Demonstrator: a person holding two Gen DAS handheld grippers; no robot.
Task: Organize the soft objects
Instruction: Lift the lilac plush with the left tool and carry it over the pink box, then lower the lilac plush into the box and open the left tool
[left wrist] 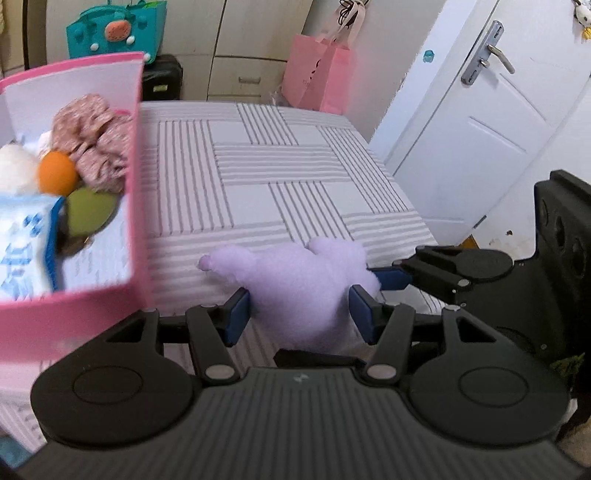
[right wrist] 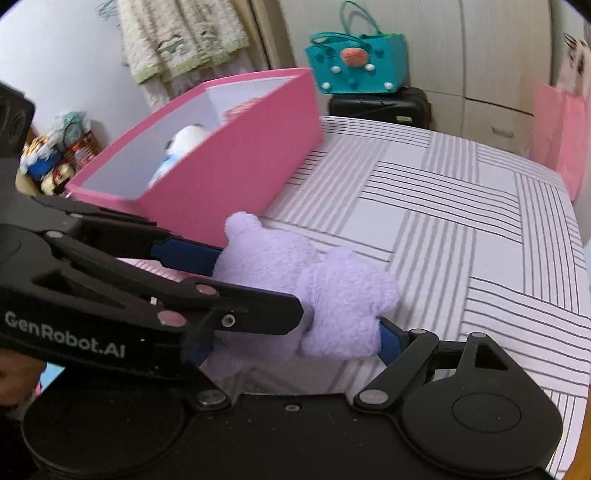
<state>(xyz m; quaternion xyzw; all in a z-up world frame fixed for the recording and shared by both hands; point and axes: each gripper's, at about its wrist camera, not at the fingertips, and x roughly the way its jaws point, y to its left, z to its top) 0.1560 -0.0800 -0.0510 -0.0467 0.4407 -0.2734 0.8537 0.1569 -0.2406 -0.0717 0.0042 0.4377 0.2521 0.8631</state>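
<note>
A lilac plush toy point(left wrist: 303, 291) hangs just above the striped bed cover point(left wrist: 258, 166), held from two sides. My left gripper point(left wrist: 300, 314) is shut on it, blue pads pressed into its body. The right gripper's blue-padded finger point(left wrist: 391, 277) presses the toy's right side; its other finger is hidden. In the right wrist view my right gripper point(right wrist: 291, 339) grips the plush toy point(right wrist: 314, 288) widely, and the left gripper point(right wrist: 258, 288) crosses in from the left. The open pink box point(left wrist: 135, 192) point(right wrist: 240, 155) stands close by on the left, holding floral fabric point(left wrist: 92, 147), an orange ball point(left wrist: 57, 177) and a green ball point(left wrist: 88, 210).
A white plush point(left wrist: 14, 166) and a blue-white pack point(left wrist: 26, 243) also lie in the box. Beyond the bed stand a black suitcase point(left wrist: 162, 77), a teal bag point(left wrist: 114, 33) and a pink paper bag point(left wrist: 317, 74). A white door point(left wrist: 480, 129) is beside the bed's right edge.
</note>
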